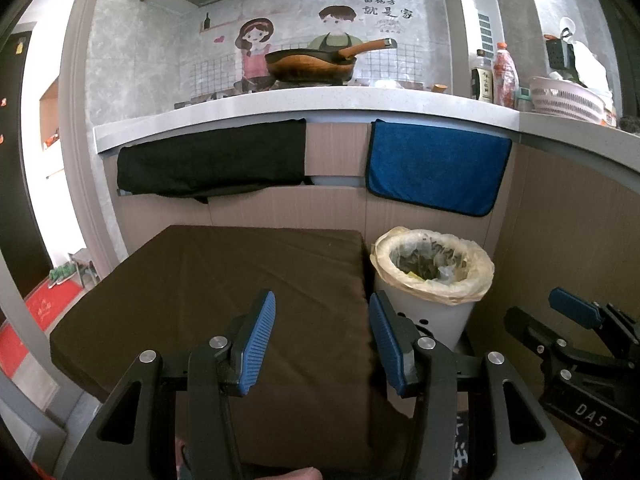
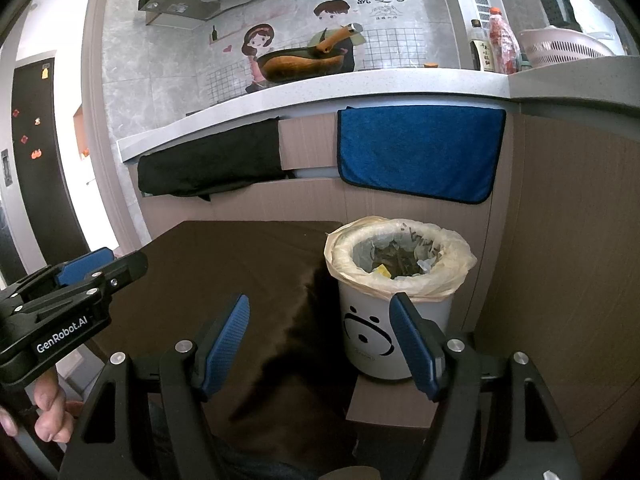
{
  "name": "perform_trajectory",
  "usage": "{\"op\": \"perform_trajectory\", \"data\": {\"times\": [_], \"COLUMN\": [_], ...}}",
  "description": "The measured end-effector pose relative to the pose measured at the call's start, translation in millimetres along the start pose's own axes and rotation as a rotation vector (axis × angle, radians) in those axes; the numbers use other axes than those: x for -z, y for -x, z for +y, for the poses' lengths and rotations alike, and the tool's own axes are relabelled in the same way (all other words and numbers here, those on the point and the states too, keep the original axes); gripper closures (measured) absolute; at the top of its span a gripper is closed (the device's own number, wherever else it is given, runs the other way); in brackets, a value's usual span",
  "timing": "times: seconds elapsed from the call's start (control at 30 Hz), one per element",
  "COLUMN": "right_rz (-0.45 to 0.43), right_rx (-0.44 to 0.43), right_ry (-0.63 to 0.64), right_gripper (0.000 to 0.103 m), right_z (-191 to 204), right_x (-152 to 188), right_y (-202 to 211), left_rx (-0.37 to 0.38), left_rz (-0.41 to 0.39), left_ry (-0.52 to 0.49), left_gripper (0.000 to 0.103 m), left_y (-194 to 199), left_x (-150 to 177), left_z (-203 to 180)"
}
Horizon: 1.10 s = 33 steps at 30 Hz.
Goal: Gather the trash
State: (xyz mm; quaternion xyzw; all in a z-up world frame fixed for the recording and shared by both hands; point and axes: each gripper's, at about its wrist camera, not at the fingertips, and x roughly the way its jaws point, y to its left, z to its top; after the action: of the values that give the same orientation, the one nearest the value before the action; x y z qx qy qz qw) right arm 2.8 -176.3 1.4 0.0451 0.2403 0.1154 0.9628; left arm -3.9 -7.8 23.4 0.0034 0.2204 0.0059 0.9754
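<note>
A white trash bin [image 1: 430, 312] with a yellowish liner stands right of a low table covered in brown cloth [image 1: 224, 288]. It holds paper scraps and shows in the right wrist view [image 2: 384, 332] with a smiley face on its side. My left gripper [image 1: 322, 334] is open and empty above the brown cloth, left of the bin. My right gripper [image 2: 320, 336] is open and empty, in front of the bin at its left side. No loose trash shows on the cloth.
A kitchen counter [image 1: 304, 108] runs behind, with a wok [image 1: 316, 64], bottles [image 1: 496, 76] and a pink basket [image 1: 568, 98]. A black cloth [image 1: 212, 164] and a blue towel [image 1: 436, 168] hang from its edge. Wooden cabinet panels stand right of the bin.
</note>
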Motion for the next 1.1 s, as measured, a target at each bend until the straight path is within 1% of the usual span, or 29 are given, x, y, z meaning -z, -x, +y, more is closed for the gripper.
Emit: {"op": "perform_trajectory", "data": {"times": [0.6,1.1], "right_rz": [-0.003,-0.044], "right_rx": [0.001,0.017], "right_ry": [0.005,0.013], "right_gripper": [0.033,0.033], "right_z": [-2.2,-3.2], "right_x": [-0.4,-0.9], "right_y": [-2.4,4.4], "left_rx": [0.000,0.004], "left_rz": [0.006,-0.012], "left_ry": [0.001,0.017], "left_gripper": [0.053,0.053], "left_y": [-0.9,4.5], "left_x": [0.1,2.1], "left_z": [-3.7,-14.5]}}
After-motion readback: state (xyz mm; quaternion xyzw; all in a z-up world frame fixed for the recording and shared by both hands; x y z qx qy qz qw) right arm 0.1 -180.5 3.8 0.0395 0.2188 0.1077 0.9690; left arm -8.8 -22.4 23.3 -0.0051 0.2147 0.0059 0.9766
